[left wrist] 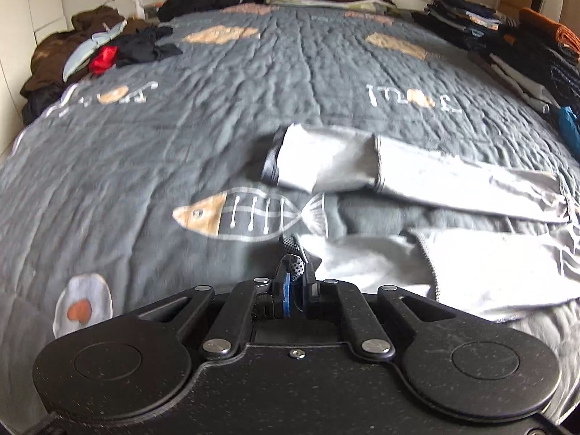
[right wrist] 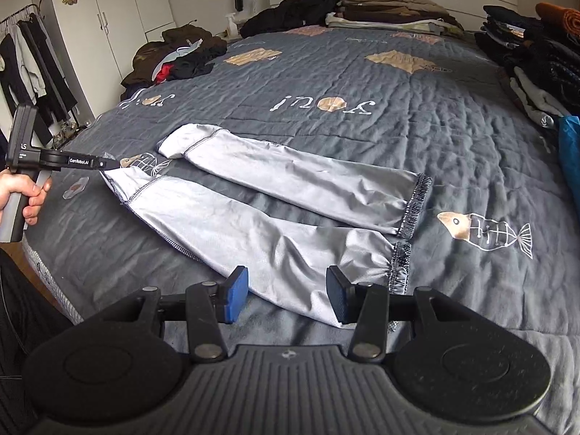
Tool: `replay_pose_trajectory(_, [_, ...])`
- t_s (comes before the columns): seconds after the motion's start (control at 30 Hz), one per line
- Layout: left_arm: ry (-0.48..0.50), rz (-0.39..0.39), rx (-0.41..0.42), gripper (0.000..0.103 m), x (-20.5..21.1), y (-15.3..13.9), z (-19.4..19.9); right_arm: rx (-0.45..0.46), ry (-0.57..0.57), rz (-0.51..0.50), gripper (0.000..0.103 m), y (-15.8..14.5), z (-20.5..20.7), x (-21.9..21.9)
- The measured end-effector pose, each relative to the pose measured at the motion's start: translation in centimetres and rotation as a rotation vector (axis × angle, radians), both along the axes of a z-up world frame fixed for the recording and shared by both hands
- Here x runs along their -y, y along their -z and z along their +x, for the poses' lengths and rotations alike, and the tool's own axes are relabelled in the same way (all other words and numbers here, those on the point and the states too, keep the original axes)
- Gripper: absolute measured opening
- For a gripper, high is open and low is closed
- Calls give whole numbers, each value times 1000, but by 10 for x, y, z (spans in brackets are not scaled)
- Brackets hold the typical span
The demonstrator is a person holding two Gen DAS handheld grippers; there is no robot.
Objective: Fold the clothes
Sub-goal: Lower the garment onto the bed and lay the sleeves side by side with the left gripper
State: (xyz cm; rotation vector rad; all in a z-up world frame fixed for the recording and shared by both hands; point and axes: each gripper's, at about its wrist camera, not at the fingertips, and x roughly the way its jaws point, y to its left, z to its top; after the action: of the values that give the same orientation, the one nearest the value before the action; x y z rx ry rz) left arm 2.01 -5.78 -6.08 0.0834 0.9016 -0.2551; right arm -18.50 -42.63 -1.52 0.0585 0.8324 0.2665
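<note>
Two grey sleeves are lying flat on a bed (right wrist: pixel 362 83) that is being covered by a dark grey quilt with fish pictures on it. The near sleeve (right wrist: pixel 235 224) is being stretched from the left side of the bed toward the front, and the far sleeve (right wrist: pixel 301 177) is lying just beside it, a little apart, with a strip of quilt being shown between them. Each sleeve is being ended by a dark cuff on the right side.

The left gripper (right wrist: pixel 108 164) is being held by a hand (right wrist: pixel 21 195) at the left edge of the bed. Its fingers are being squeezed together on the end of the near sleeve, and a small dark, dotted bit of cloth (left wrist: pixel 295 253) is being pinched between them in the left wrist view. That view is blurred, so the cloth edge is hard to make out.

The right gripper (right wrist: pixel 288 295) is being held over the cuff end of the near sleeve. Its fingers are being kept apart, one on each side of the cloth, and nothing is being pressed by the blue pad (right wrist: pixel 235 297) or the dark one.

Piles of folded clothes (right wrist: pixel 391 11) are being kept at the far end of the bed and along its right side. A heap of dark clothes (right wrist: pixel 174 54) is lying at the far left corner.
</note>
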Motion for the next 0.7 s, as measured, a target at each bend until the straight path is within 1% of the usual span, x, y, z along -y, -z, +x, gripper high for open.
replay_pose_trajectory(0.03, [6,10,-12,12,-5,4,-4,-7,-3,0,46,2,3,-1])
replay_pose_trajectory(0.1, [16,38,-9,23,-12,4,-12,-11,5,6,46,3,10,-1])
replay_pose_trajectory(0.17, [2,76,41,46,-22,-3,-19,-6,16,13,46,3,17,-1])
replay_pose_trajectory(0.23, [-21,64,76,53,-33,-12,-21,-2,22,22,46,3,25,-5])
replay_pose_trajectory(0.3, [-31,22,81,53,-42,-19,-16,1,16,25,46,4,34,-9])
replay_pose_trajectory(0.33, [-17,6,76,53,-43,-20,-12,-2,12,24,46,5,37,-12])
replay_pose_trajectory(0.4, [38,-19,71,53,-35,-20,0,-9,5,24,46,8,45,-19])
replay_pose_trajectory(0.53, [113,-91,11,53,-19,-6,32,-6,-26,29,46,11,57,-35])
replay_pose_trajectory(0.6, [134,-99,-12,49,-16,2,45,-7,-44,36,46,12,62,-42])
replay_pose_trajectory(0.67, [151,-114,-46,41,-17,10,53,-13,-65,47,46,12,67,-50])
replay_pose_trajectory(0.7, [156,-125,-62,41,-20,14,55,-12,-77,54,46,10,70,-53])
